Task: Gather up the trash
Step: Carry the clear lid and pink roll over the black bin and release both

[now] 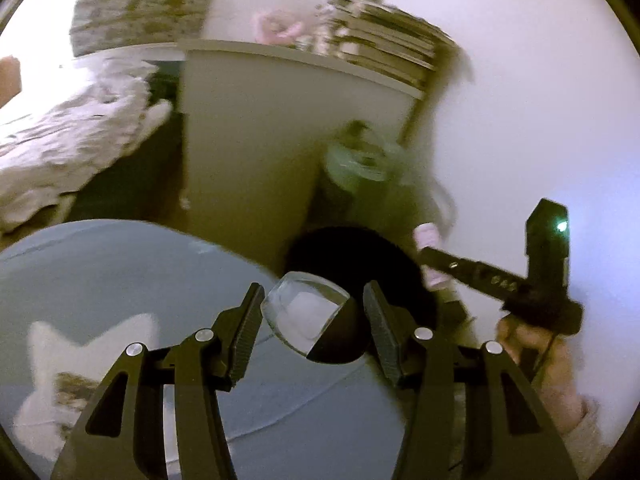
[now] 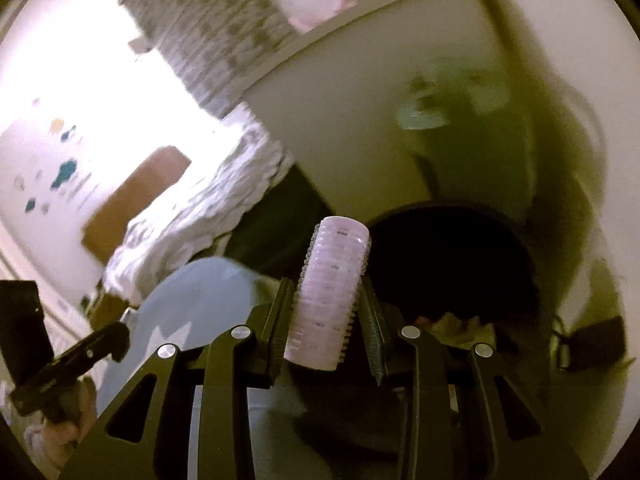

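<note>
The right hand-held gripper [image 2: 326, 312] squeezes a pink ribbed roller [image 2: 330, 292], held just in front of the dark bin [image 2: 452, 256]. The left hand-held gripper [image 1: 314, 322] is spread wide, with a clear plastic piece [image 1: 304, 314] between its fingers, right by the bin's rim. I think each should reach over the dark mouth before letting go.

We observe a grey-blue rug [image 1: 120, 264] on the floor, bearing a white star [image 1: 80, 356]. Beside it a black bin [image 1: 360, 256] stands against a white cabinet [image 1: 248, 132]. Stacked books [image 1: 384, 48] rest on the cabinet top.
</note>
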A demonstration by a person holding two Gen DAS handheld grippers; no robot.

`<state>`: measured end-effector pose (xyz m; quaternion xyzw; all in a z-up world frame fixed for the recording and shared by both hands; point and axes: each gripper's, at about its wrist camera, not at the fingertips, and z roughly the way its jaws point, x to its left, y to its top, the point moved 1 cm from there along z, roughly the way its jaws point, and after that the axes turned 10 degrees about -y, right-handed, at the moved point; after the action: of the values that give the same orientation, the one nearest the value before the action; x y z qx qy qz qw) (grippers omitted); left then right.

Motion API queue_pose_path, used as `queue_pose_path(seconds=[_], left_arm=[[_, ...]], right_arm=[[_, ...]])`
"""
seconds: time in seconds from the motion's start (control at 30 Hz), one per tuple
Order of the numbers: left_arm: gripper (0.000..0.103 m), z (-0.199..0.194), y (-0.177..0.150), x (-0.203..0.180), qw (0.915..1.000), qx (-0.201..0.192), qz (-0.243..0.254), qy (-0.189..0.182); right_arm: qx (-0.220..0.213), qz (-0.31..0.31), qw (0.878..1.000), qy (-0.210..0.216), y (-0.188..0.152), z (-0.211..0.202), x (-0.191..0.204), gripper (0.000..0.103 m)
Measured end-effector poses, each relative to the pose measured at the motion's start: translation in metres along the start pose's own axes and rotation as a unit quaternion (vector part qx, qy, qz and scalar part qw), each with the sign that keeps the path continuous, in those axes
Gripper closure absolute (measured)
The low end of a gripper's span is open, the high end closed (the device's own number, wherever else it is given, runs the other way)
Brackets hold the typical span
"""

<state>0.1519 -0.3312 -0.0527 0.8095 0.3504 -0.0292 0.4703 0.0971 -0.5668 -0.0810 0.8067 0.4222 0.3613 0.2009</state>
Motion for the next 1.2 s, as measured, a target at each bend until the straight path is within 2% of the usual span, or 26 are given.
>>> queue_pose_path(seconds=[0.13,0.27,0.47,1.1,1.13,1.2], left_arm=[[0.052,0.036,0.008,-0.023,0.9998,0.01,0.009,-0.016],[0.052,0.075,0.015,-0.034,0.9994,0.021,-0.003,-0.027],[0.052,0.111,0.013,-0.046,0.9987,0.04,-0.006,-0.03],[0.05,0.14,0.003,-0.049,0.9966,0.078,-0.017,-0.023],[0.048,0.141,0.003,-0.049,0.9963,0.081,-0.017,-0.024],[0.03,0.141,0.002,-0.05,0.9964,0.081,-0.016,-0.018]], right_arm=[[-0.007,0.019,1.0,-0.015,-0.001,0.004,-0.028,0.07],[-0.01,0.035,0.999,-0.025,0.004,0.007,-0.049,0.07],[0.009,0.069,0.997,-0.043,0.006,0.019,-0.078,0.07],[0.035,0.088,0.994,-0.052,0.005,0.033,-0.078,0.07],[0.036,0.09,0.994,-0.053,0.005,0.033,-0.079,0.068],[0.036,0.101,0.993,-0.055,0.004,0.033,-0.083,0.06]])
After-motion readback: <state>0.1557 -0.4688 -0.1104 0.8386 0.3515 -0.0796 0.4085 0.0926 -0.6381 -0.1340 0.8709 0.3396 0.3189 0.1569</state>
